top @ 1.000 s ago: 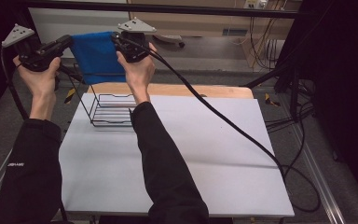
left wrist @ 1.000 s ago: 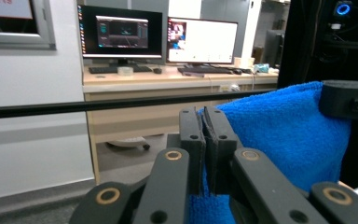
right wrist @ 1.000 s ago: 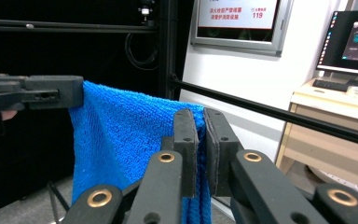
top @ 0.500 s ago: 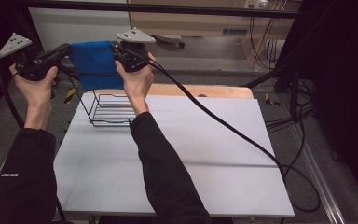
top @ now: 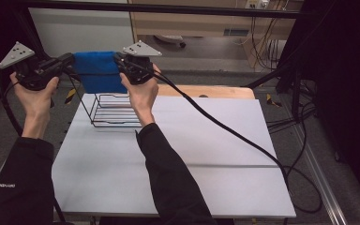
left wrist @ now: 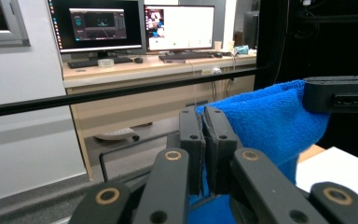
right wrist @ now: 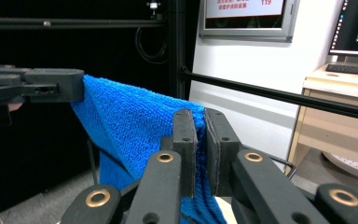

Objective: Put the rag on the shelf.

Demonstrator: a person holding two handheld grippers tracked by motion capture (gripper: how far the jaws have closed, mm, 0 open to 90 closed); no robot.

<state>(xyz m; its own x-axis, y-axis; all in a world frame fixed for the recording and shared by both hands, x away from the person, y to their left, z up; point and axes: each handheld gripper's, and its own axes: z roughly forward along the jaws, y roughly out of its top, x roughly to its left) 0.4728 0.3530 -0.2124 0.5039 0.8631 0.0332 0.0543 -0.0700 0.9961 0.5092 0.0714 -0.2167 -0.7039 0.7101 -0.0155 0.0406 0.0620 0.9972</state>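
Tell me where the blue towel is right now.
In the high view the blue towel hangs at upper left, stretched between the left gripper and right gripper, above the far edge of the wire basket.

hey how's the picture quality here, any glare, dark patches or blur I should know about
High view: even light on the white table, no glare, dark at both sides, slightly soft. Left gripper view: blue towel sharp, bright monitors washed out. Right gripper view: towel weave crisp, black backdrop behind the left hand-held gripper swallows detail.
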